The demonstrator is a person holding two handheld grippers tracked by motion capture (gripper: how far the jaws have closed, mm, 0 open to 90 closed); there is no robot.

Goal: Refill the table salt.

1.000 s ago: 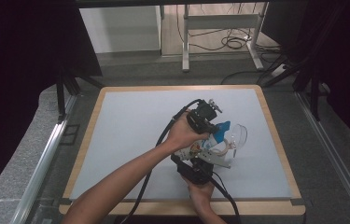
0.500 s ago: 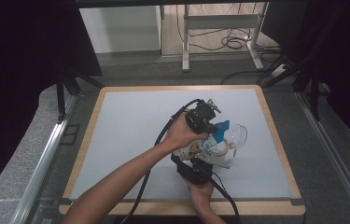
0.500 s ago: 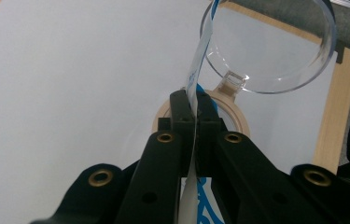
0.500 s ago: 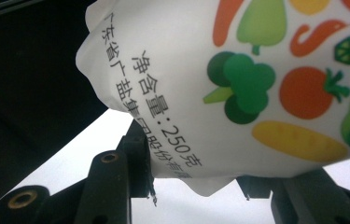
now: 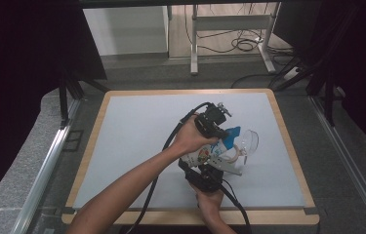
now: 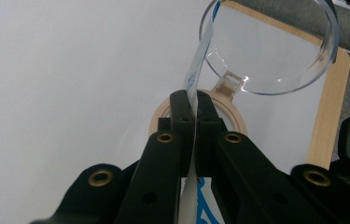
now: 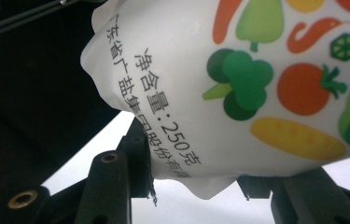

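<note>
A white pouch (image 5: 204, 157) printed with vegetables (image 7: 238, 84) hangs tilted over the table, its blue top toward a clear round jar (image 5: 250, 141). My left gripper (image 5: 223, 132) is shut on the pouch's thin top edge (image 6: 192, 93). In the left gripper view that edge reaches to the rim of the jar's clear part (image 6: 268, 46), which sits by a beige ring (image 6: 238, 119). My right gripper (image 5: 209, 169) is below, with its jaws closed on the pouch's lower end (image 7: 196, 179). What is inside the pouch stays hidden.
The white mat (image 5: 141, 136) has a wooden border (image 5: 289, 132); open mat lies to the left and at the back. Cables trail from both grippers toward the front edge. Dark frames and a metal rail (image 5: 49, 161) flank the table.
</note>
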